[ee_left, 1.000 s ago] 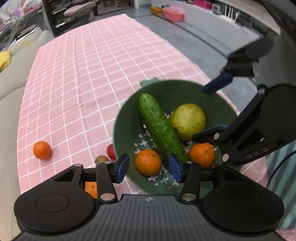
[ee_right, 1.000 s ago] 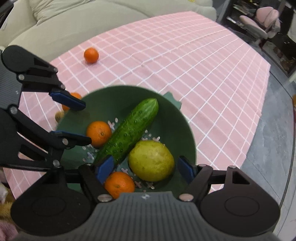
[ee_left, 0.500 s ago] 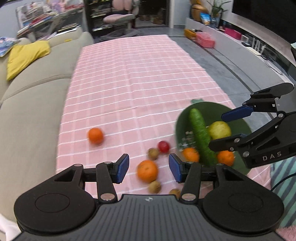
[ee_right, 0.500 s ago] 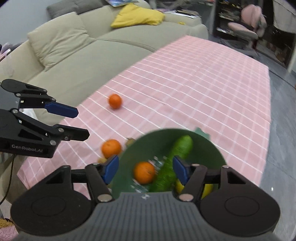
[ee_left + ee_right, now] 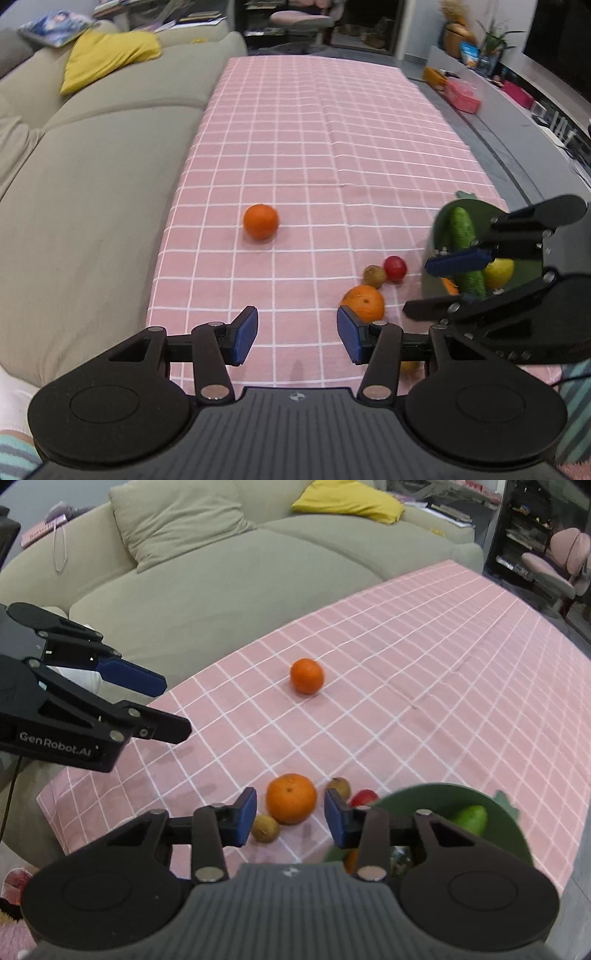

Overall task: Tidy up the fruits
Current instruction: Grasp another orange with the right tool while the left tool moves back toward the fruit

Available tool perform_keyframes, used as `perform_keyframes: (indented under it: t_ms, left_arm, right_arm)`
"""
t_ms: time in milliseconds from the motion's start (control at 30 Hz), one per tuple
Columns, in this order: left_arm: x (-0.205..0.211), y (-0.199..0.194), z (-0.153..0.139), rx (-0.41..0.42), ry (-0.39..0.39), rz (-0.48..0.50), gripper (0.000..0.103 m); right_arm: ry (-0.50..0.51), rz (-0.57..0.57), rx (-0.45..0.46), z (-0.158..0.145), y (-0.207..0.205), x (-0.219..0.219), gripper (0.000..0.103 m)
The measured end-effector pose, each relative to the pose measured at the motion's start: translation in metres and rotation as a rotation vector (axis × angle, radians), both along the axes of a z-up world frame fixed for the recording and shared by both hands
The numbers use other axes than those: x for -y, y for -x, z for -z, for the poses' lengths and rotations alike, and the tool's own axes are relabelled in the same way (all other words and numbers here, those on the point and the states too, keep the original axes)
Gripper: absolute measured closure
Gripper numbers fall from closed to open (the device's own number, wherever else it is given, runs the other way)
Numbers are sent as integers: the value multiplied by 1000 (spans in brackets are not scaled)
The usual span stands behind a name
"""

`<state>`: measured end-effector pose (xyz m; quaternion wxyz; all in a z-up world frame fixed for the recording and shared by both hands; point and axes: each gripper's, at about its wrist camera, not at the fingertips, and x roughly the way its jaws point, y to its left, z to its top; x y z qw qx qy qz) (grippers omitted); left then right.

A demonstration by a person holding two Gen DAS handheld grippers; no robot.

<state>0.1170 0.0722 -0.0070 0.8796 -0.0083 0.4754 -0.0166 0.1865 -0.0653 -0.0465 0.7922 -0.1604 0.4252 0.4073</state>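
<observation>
A large orange lies on the pink checked cloth and shows between the fingers of my right gripper. Its jaws are closing, with a gap left on each side of the fruit. Two small brown kiwis and a red fruit lie around it. To the right stands the green bowl with a cucumber in it. A smaller orange sits alone farther out. My left gripper hangs open over bare cloth, left of the large orange.
A beige sofa with a yellow pillow runs along the table's left side. The cloth's near edge is just below my left fingers. A pink chair and grey floor lie beyond the table.
Both grippers have pulled back from over the bowl and swung left. The right jaws have narrowed and now frame the large orange. The left gripper's opening is unchanged.
</observation>
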Motion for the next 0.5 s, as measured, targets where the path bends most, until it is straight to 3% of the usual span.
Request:
perform_keyframes:
  t_ms: [500]
  left_arm:
    - [-20, -23, 35, -32, 43, -80, 45]
  right_arm:
    - [143, 10, -58, 54, -25, -50, 65]
